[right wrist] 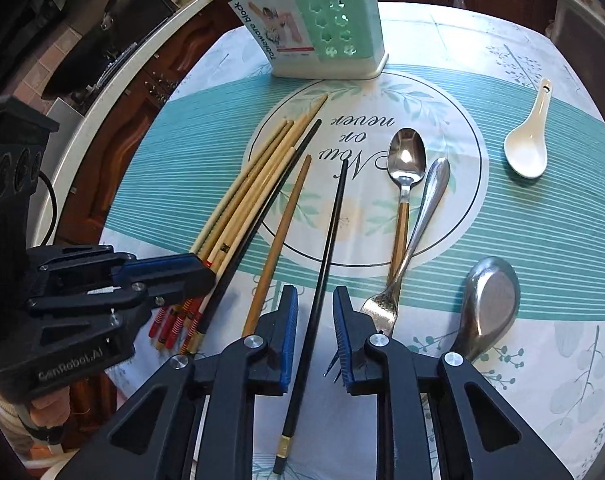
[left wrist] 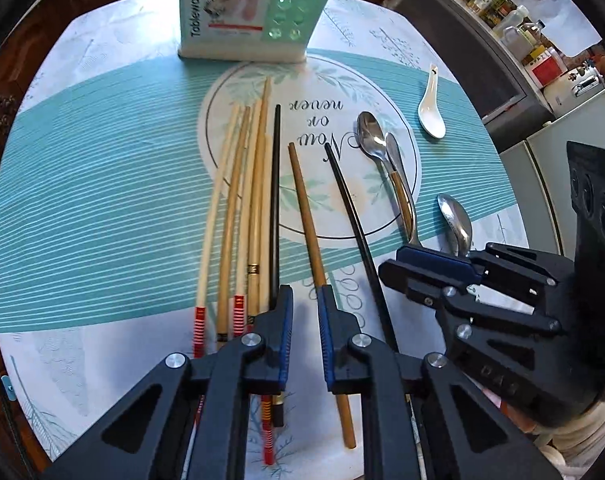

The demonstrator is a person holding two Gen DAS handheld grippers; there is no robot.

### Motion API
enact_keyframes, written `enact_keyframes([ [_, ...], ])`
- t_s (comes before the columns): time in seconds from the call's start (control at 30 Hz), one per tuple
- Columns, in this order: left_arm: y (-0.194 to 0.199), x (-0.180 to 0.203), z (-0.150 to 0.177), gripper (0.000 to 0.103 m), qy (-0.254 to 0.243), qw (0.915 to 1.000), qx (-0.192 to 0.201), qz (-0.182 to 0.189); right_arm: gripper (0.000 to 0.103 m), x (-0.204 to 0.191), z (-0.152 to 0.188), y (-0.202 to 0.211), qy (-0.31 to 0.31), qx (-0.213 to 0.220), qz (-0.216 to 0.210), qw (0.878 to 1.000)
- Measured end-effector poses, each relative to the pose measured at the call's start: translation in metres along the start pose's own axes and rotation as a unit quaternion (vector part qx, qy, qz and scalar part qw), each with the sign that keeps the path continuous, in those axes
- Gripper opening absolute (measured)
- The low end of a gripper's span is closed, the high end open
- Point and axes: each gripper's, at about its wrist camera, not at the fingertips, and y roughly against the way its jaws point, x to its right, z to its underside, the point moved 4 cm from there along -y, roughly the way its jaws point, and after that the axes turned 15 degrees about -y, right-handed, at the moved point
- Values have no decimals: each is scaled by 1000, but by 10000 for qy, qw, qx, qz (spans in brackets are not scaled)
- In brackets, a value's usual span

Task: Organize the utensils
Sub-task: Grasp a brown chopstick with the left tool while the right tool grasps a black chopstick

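Utensils lie on a teal tablecloth (left wrist: 102,200) in front of a mint green utensil holder (left wrist: 262,8) (right wrist: 322,28). My left gripper (left wrist: 305,292) hangs low with a narrow gap between its blue pads and nothing gripped. A brown chopstick (left wrist: 306,216) passes under its right finger; a bundle of pale chopsticks (left wrist: 238,200) lies just left. My right gripper (right wrist: 314,292) is open, astride a black chopstick (right wrist: 330,240) that its pads do not touch. Right of it lie a wooden-handled spoon (right wrist: 406,156), a fork (right wrist: 418,216), a large metal spoon (right wrist: 490,300) and a white ceramic spoon (right wrist: 528,148).
The round table's edge (right wrist: 150,92) curves close on the left, with dark wooden cabinets (right wrist: 114,152) beyond. A counter with bottles and jars (left wrist: 514,28) stands at the far right. A second black chopstick (left wrist: 276,200) lies against the pale bundle. A hand (right wrist: 46,408) holds the left gripper.
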Motion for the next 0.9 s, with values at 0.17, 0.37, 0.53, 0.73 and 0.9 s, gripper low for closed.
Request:
enact_keyframes([
  [0.17,-20,2,-9,11,149,9989,-435,-29,18,1,3,-4,61,-81,94,9999],
  [0.37,-36,9,-22,20,84,9962,-816,-308,18,2,4,-7,38,-139,-19,9999],
  [0.53,-44,19,-34,20,-32,9929,-1072,-514,18,5,5,-6,-5,-134,-81,9999],
  [0.73,-54,35,-45,20,-267,9879,-1276,-835,18,8,6,-5,-28,-139,-60,9999],
  [0.9,-56,35,-48,21,-269,9838,-1438,-1035,18,7,8,-7,-1,-161,-16,9999],
])
